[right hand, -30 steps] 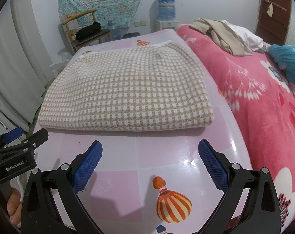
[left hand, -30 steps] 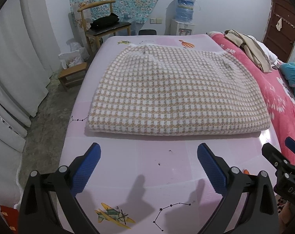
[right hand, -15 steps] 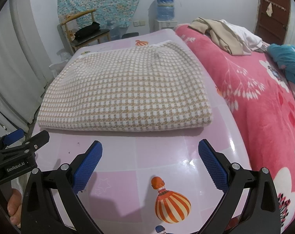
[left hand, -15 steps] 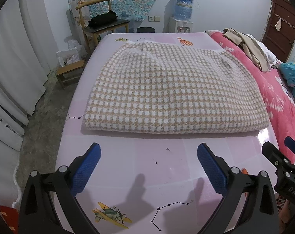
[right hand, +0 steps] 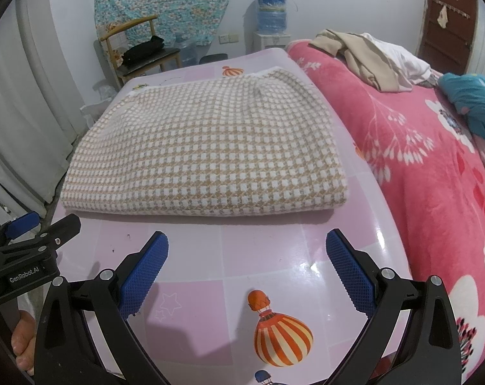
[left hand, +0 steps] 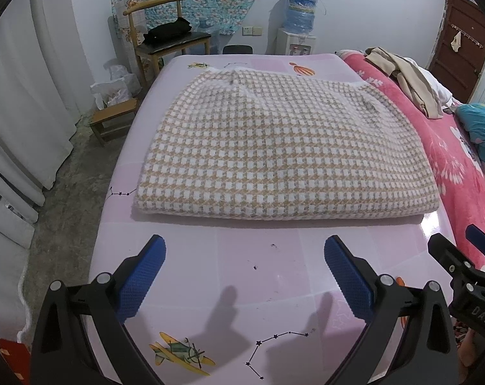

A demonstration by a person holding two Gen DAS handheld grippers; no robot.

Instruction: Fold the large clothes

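A folded checked garment (left hand: 281, 157) lies on the bed's pink cartoon-print mat (left hand: 258, 276), beside a red floral blanket (right hand: 435, 173). Both the left gripper (left hand: 244, 256) and right gripper (right hand: 247, 250) hover before it, jaws apart and empty. A wooden chair (left hand: 165, 35) and water dispenser (left hand: 298, 25) stand against the far wall

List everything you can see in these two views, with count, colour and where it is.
Folded checked knit garment: one, beige and white, middle of the pink mat.
Glossy pink mat with balloon and plane prints: one, under the garment.
Pink floral blanket: one, right of the mat.
Beige clothes pile: one, far end of the blanket.
Teal cloth: one, far right.
Wooden chair: one, holding a black bag, by the far wall.
Water dispenser: one, white with a blue bottle, by the far wall.
Left gripper: blue jaws open, empty.
Right gripper: blue jaws open, empty.
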